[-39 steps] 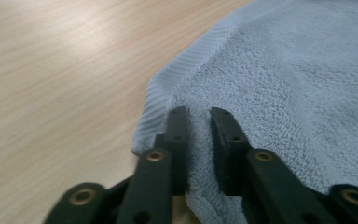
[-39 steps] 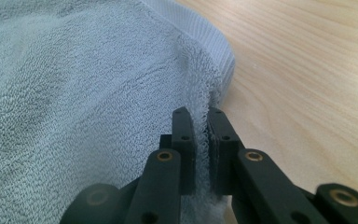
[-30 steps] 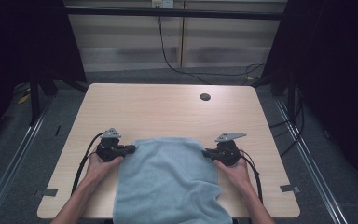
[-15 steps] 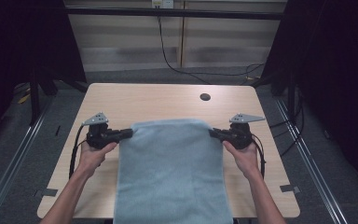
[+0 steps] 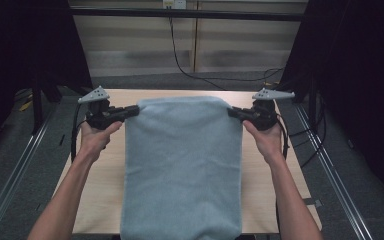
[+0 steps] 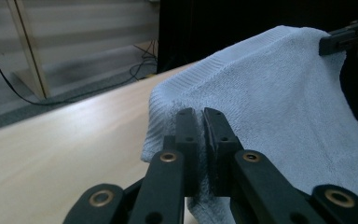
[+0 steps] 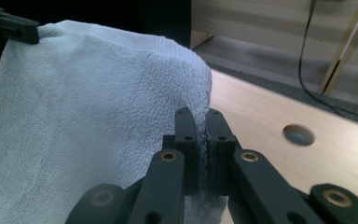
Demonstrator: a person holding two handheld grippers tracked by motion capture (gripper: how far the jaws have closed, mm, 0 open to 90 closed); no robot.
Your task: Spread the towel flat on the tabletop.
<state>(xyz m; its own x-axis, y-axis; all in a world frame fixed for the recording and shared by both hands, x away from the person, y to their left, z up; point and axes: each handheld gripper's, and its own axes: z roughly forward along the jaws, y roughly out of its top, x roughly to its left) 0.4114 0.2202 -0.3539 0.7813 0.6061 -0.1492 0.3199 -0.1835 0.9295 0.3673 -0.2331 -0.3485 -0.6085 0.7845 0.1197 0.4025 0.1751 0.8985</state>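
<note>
The light blue towel [image 5: 182, 165] hangs in the frame centre above the counter [image 5: 107, 165] — left gripper [image 5: 130, 111] and right gripper [image 5: 235, 112] each have jaws clamped on an upper corner.

High view: above, looking forward-down, far. Gripper views: close, facing inward, sharing towel [image 6: 279, 93] and table [image 5: 105, 165].

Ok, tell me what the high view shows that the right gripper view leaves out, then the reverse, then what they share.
High view alone: both forearms, the hands and the towel hanging whole past the table's near edge. Right gripper view alone: the round hole in the tabletop, and the right gripper's jaws pressed shut on a towel corner. Shared: the light blue towel, the left gripper clamping its other corner, and the wooden table.
</note>
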